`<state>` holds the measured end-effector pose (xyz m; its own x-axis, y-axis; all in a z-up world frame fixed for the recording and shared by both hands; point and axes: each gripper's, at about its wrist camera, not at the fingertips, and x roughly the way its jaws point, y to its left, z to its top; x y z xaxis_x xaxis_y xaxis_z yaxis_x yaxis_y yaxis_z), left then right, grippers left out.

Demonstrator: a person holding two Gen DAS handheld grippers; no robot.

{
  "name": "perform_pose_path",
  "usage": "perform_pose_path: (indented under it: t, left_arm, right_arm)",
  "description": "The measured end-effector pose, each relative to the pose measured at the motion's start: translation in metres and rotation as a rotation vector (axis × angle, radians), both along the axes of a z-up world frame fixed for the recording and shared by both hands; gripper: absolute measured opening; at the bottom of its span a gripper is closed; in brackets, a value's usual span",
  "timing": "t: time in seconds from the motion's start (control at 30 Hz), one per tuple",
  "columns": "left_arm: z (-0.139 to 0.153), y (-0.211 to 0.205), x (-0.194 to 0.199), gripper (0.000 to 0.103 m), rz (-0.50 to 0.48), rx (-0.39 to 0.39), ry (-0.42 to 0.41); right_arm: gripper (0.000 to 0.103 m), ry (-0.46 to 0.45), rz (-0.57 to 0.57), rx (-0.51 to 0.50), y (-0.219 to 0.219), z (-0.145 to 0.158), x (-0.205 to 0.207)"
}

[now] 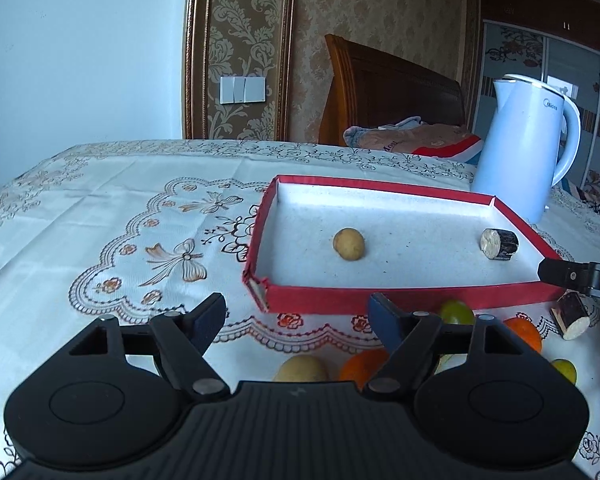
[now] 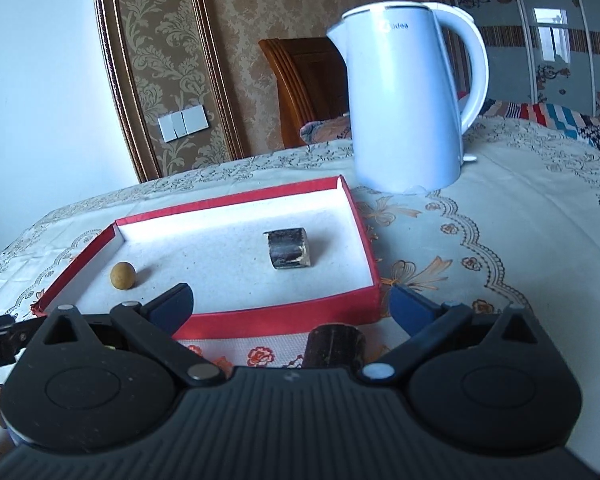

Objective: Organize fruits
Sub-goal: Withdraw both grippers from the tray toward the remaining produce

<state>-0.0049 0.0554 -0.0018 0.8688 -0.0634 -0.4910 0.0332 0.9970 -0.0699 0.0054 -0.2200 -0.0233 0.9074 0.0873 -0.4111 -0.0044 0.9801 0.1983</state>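
Note:
A red tray with a white floor (image 1: 320, 299) (image 2: 276, 314) holds a small tan round fruit (image 1: 349, 244) (image 2: 123, 276) and a dark cane stub (image 1: 499, 244) (image 2: 288, 248). My left gripper (image 1: 296, 318) hangs open and empty before the tray's near wall. Beneath it lie a yellowish fruit (image 1: 300, 368), two oranges (image 1: 362, 364) (image 1: 524, 332) and two green fruits (image 1: 456, 312) (image 1: 566, 370). My right gripper (image 2: 292, 306) is open at the tray's near right corner. A second cane stub (image 2: 334, 346) (image 1: 571, 316) stands on the cloth between its fingers, touching neither.
A white electric kettle (image 1: 524, 152) (image 2: 404, 100) stands just behind the tray's far right corner. An embroidered tablecloth (image 1: 120, 220) covers the table, bare to the left of the tray. A wooden headboard (image 1: 388, 92) and bedding lie beyond the table's far edge.

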Motion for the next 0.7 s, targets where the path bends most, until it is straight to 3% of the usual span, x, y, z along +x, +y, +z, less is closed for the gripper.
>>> perform_pose_path:
  t: [0.3, 0.6, 0.7]
  left_arm:
    - [-0.003, 0.031, -0.026, 0.078, 0.047, -0.077, 0.011]
    - [-0.01, 0.035, -0.057, 0.078, 0.001, -0.031, 0.013]
    - [-0.011, 0.036, -0.055, 0.086, -0.004, -0.038, 0.029]
  right_arm:
    - [0.103, 0.015, -0.002, -0.004, 0.0, -0.002, 0.0]
    - [0.103, 0.02, -0.003, -0.003, 0.0, -0.002, 0.001]
    - [0.103, 0.022, -0.003, -0.007, 0.001, -0.002, 0.001]
